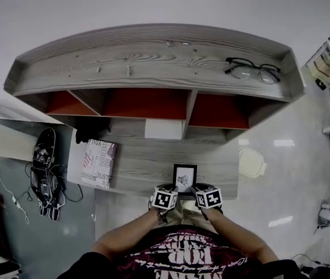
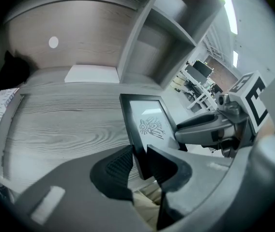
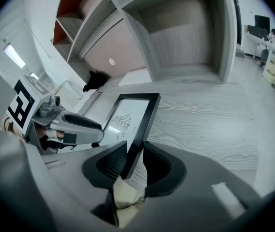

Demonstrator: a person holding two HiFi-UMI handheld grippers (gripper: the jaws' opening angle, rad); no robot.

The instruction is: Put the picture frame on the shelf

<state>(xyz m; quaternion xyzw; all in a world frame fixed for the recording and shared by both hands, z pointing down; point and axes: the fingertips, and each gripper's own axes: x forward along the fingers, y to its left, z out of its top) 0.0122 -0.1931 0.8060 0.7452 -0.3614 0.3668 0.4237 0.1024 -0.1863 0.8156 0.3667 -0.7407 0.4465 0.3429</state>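
Head view, shelf (image 1: 153,68): grey wood-grain unit with three red-backed compartments under a rimmed top and a low board in front.
Book (image 1: 99,163): lies flat at the left end of the low board.
Picture frame (image 1: 184,176): black, upright, white print facing the person, at the low board's front edge, held between both grippers; whether it rests on the board cannot be told.
Left gripper (image 2: 140,161): jaws clamped on the frame's lower left edge.
Right gripper (image 3: 133,161): jaws closed on the frame's lower right edge, pads on either face.
Glasses (image 1: 252,70): black-rimmed, on the shelf top, right.
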